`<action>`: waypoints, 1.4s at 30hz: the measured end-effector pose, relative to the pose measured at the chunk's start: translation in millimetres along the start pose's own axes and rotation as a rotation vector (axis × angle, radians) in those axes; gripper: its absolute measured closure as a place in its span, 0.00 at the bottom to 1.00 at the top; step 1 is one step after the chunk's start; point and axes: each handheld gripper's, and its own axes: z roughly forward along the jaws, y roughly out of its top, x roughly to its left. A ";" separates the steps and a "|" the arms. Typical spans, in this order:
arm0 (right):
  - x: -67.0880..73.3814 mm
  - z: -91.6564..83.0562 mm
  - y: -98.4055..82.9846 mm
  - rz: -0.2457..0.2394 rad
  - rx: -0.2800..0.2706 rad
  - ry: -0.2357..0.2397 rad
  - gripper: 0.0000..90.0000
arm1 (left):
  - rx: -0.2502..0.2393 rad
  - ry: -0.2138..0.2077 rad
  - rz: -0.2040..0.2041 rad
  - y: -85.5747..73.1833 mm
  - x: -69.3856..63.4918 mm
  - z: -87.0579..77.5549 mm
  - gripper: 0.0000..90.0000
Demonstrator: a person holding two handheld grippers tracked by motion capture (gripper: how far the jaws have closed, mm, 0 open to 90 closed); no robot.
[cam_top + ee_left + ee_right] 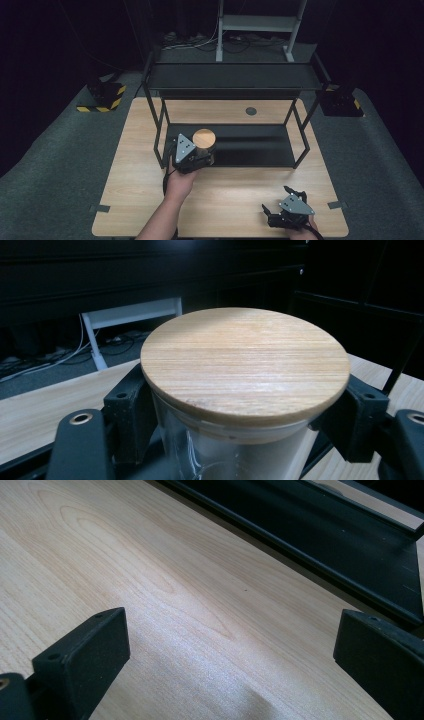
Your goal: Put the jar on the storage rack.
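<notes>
Dark shelving is standing on a wooden table (235, 197); left gripper (200, 159) is gripping an upright jar (235, 450) at the lower shelf (250, 145), right gripper (281, 207) is resting open, well apart.

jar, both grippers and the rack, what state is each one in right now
glass jar: upright, held at the rack's lower shelf front
wooden lid: on the jar, closed
left gripper: jaws shut on the jar below the lid
right gripper: jaws open, holding nothing, over the table
black rack: top shelf bare
</notes>
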 end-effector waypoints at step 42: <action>-0.6 -1.9 -0.9 0.005 -0.017 0.003 0.01 | -0.017 0.028 -0.008 3.4 7.8 35.1 0.29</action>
